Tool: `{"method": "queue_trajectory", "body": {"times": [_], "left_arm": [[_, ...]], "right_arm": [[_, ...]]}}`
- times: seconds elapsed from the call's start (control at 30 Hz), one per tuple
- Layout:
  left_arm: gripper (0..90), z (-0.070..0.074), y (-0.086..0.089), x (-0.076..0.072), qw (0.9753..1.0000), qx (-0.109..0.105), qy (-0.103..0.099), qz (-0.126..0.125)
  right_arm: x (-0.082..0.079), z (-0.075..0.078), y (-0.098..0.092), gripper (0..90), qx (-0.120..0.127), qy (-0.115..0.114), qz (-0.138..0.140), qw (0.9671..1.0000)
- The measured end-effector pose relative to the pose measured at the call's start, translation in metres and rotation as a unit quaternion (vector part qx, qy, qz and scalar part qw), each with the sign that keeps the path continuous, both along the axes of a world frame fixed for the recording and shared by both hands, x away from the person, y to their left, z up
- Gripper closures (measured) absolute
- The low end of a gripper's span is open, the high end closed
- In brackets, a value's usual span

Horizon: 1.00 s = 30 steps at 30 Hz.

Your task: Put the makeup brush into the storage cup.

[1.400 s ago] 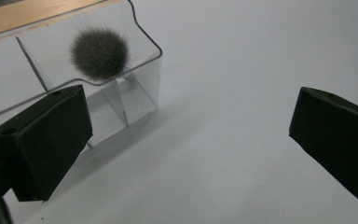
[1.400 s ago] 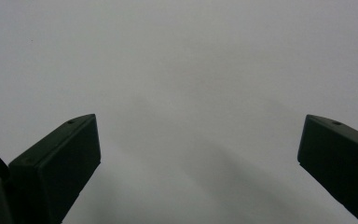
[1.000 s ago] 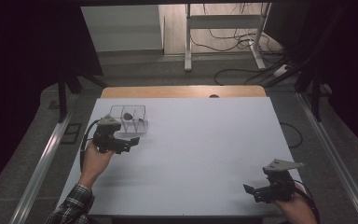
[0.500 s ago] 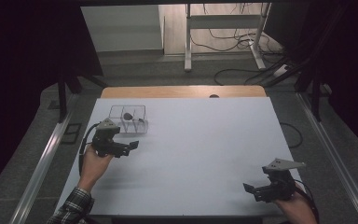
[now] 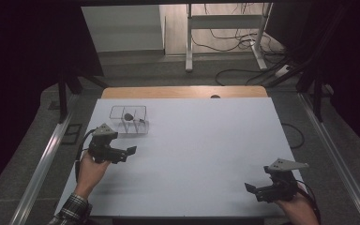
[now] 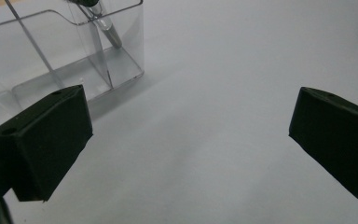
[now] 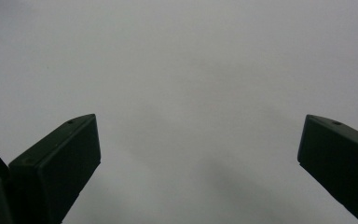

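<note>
Clear plastic organiser (image 5: 129, 119), holding a pen (image 6: 103, 22), sits near the worktop's far-left corner, and with my left gripper (image 5: 127, 152) wide open just beside it and right gripper (image 5: 252, 189) likewise wide at the near-right corner, I judge a careless advance would topple it.

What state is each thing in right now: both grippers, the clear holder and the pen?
left gripper: open, empty, hovering just short of the holder.
right gripper: open, empty, over bare table at the near right.
clear holder: upright on the white table, touched by neither gripper.
pen: standing tilted inside the holder, tip down.
</note>
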<state>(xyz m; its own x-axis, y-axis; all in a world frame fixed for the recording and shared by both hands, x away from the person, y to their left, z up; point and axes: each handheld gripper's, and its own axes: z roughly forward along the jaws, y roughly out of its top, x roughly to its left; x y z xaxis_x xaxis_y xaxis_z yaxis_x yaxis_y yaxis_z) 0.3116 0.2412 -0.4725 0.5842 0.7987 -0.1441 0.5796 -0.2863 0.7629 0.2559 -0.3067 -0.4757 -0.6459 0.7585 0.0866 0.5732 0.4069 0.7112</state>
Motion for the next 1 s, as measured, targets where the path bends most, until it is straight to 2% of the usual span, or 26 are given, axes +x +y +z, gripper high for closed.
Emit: {"method": "queue_trajectory", "body": {"times": [0.23, 1.0], "left_arm": [[0.0, -0.001, 0.0, -0.01, 1.0, 0.004, -0.005, -0.005], [0.0, -0.005, 0.005, -0.036, 0.9999, 0.004, -0.009, 0.007]], "right_arm": [[0.0, 0.001, 0.0, 0.0, -0.001, -0.004, -0.003, 1.0], [0.0, 0.001, 0.0, 0.0, 0.001, -0.008, -0.003, 1.0]]}}
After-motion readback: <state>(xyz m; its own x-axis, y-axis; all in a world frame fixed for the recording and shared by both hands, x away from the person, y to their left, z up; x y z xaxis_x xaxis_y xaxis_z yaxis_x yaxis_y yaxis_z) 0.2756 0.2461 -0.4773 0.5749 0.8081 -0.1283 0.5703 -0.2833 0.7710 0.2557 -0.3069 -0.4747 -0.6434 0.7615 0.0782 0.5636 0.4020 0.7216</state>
